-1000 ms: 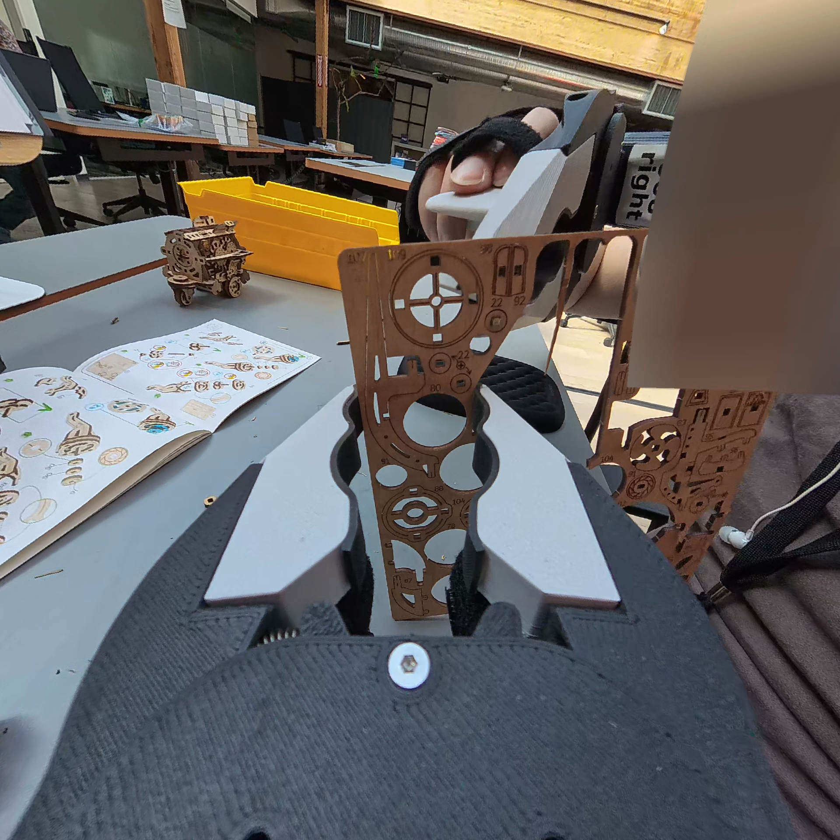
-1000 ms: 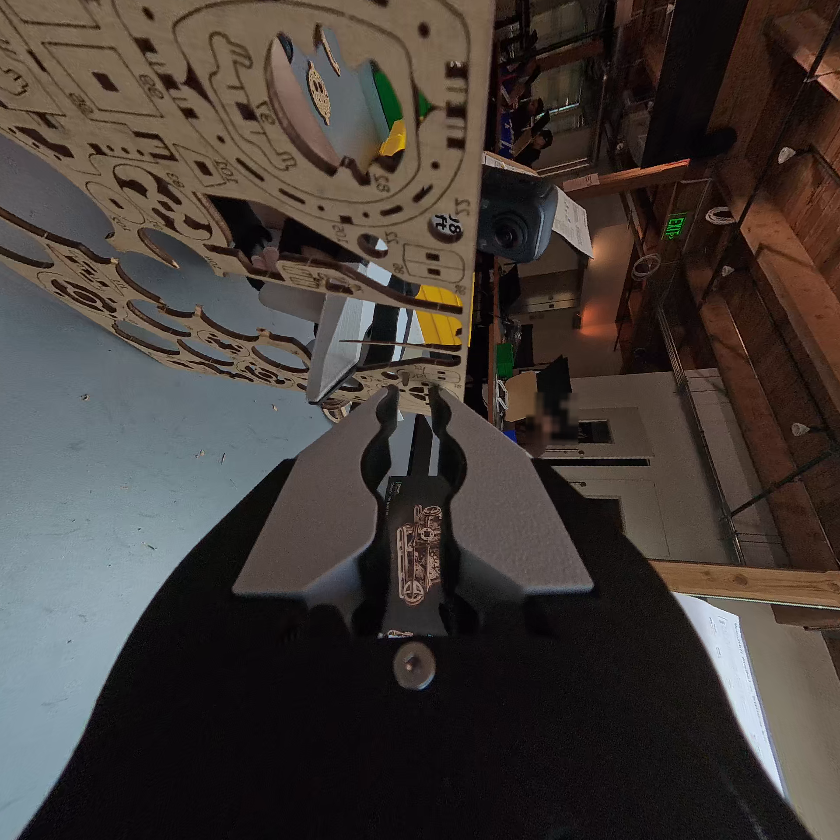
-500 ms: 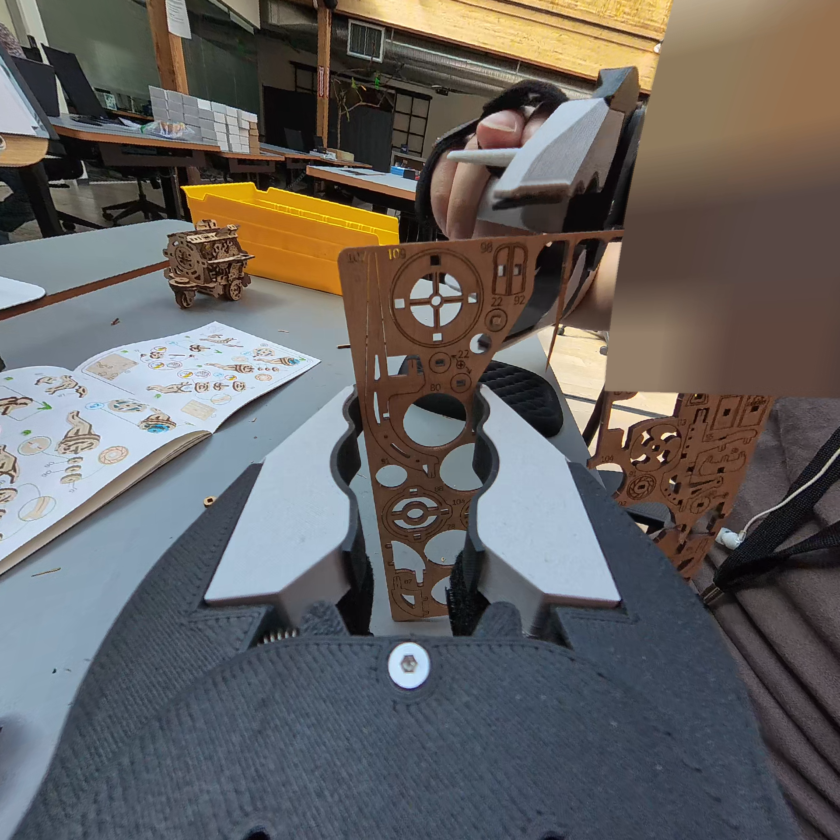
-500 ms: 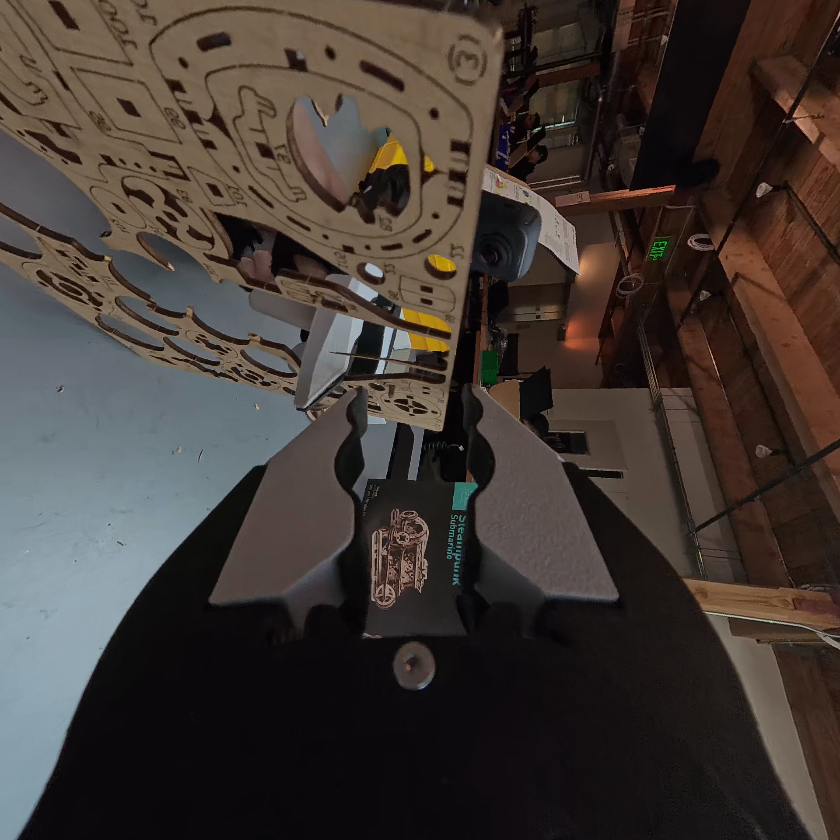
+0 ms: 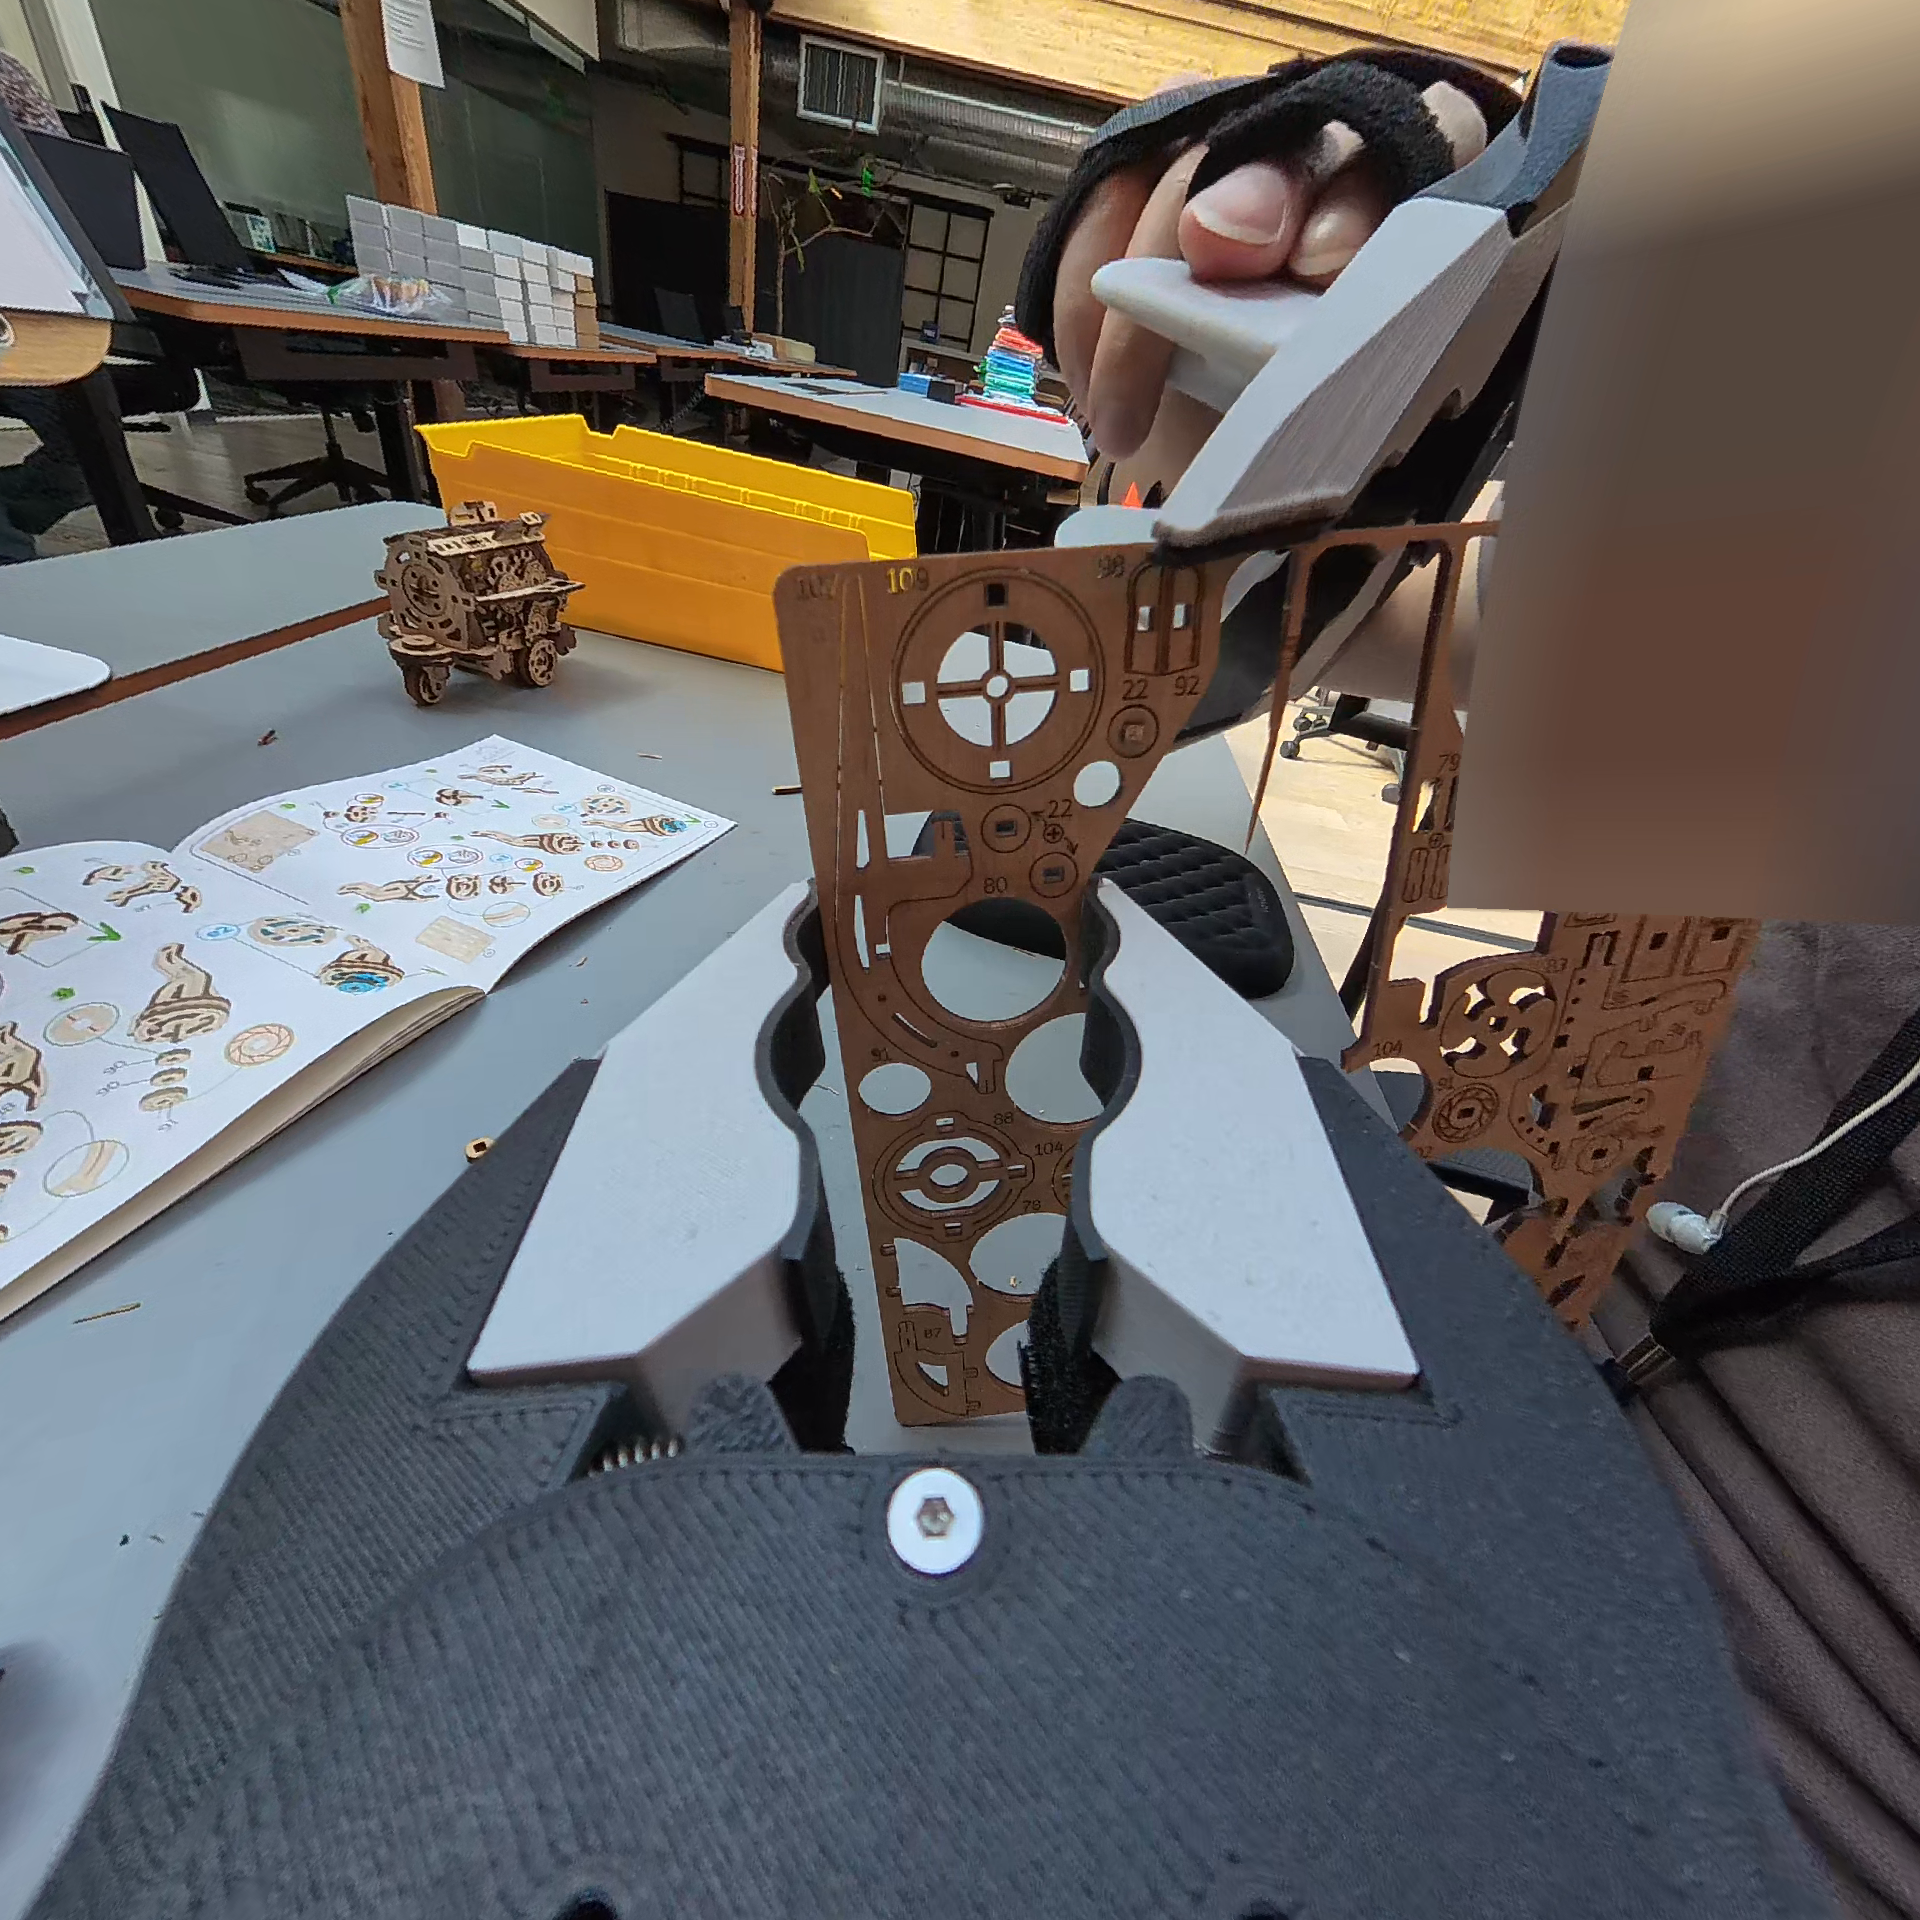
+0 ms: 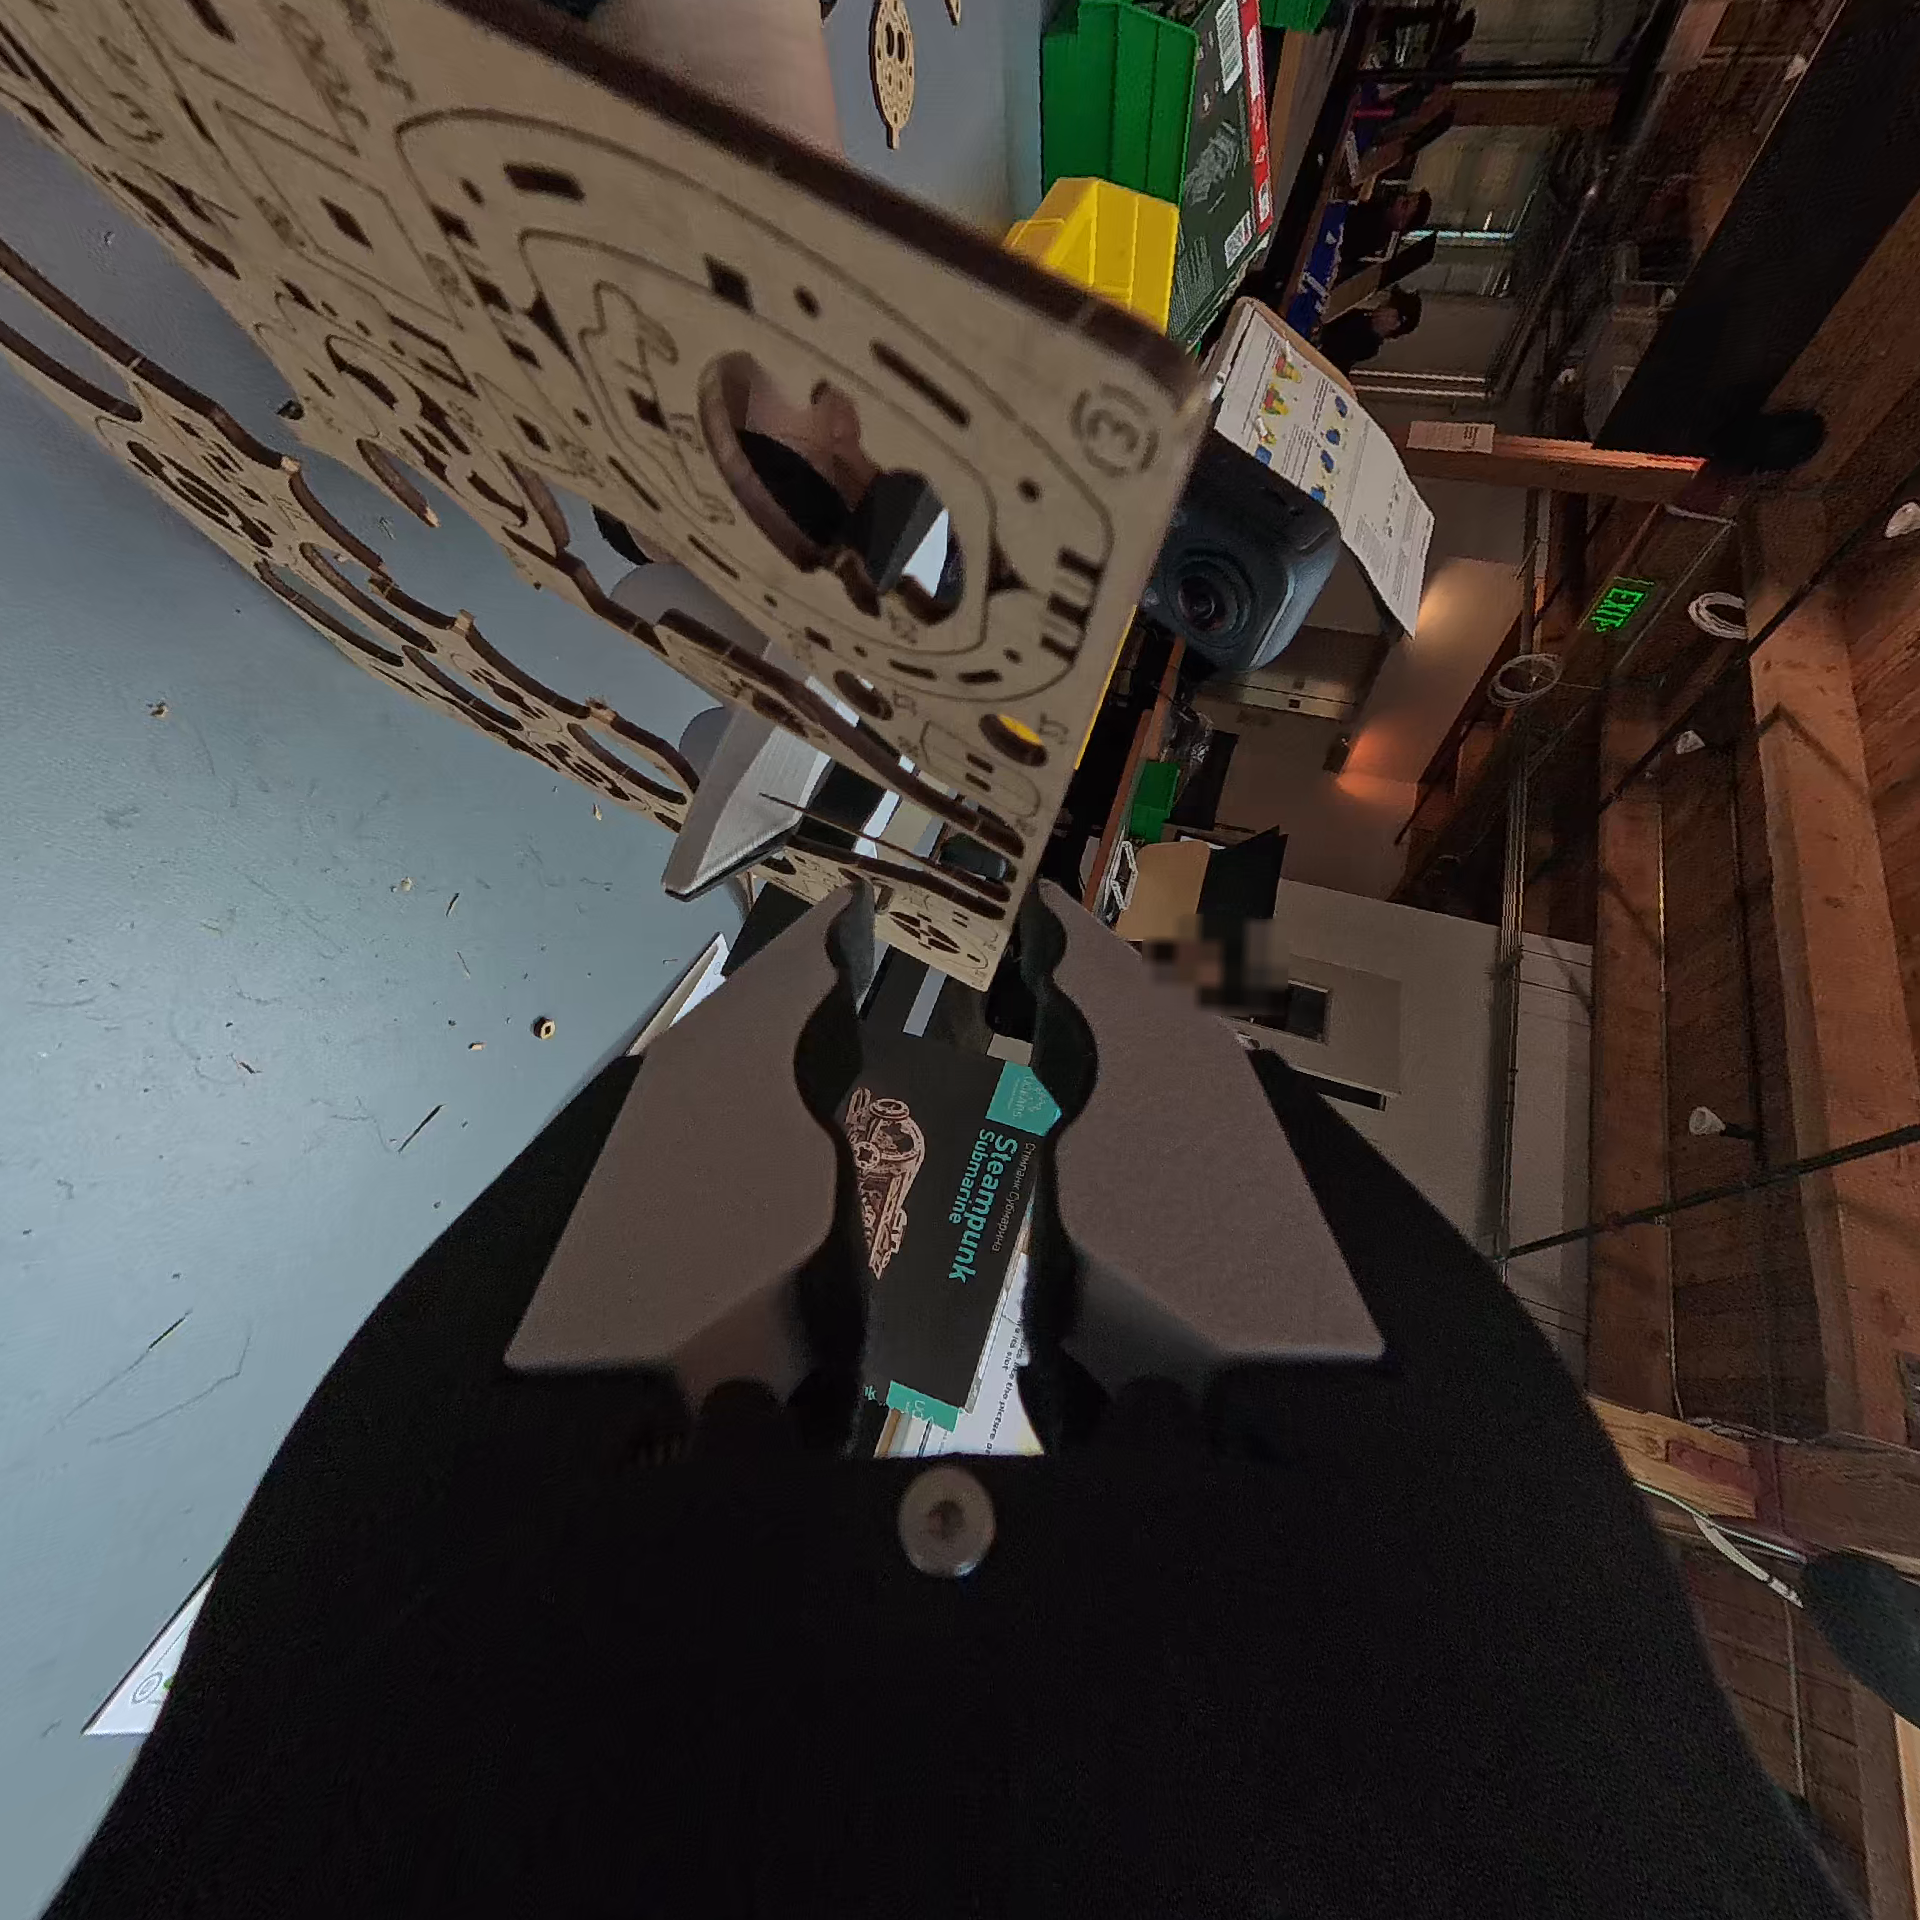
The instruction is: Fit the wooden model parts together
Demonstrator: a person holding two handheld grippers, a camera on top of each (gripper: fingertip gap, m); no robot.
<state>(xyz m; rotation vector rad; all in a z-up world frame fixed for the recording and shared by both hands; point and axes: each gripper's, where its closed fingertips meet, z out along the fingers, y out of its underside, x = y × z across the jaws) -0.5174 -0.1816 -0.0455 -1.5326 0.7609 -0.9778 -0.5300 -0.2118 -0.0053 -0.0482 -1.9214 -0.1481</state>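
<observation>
A laser-cut wooden parts sheet (image 5: 977, 831) stands upright between my left gripper's (image 5: 951, 920) fingers, which are shut on its lower strip. The sheet runs on to the right behind a blurred patch, with more of it showing lower right (image 5: 1538, 1060). My right gripper (image 5: 1179, 540), held by a gloved hand (image 5: 1226, 218), comes down from the upper right, its tip at the sheet's top edge. In the right wrist view the sheet (image 6: 623, 416) fills the upper left. Its lower corner (image 6: 935, 935) sits between the tips of my open right gripper (image 6: 940, 914).
On the grey table (image 5: 260, 1351) lie an open instruction booklet (image 5: 312, 935) and a built wooden model (image 5: 473, 603). A yellow bin (image 5: 665, 520) stands behind, with a black mesh pad (image 5: 1195, 914) past the sheet. A dark printed box (image 6: 935, 1195) lies below my right gripper.
My right gripper has opened from nearly shut. It has moved up and right along the sheet's top edge and now straddles its corner. The left gripper and sheet have stayed put.
</observation>
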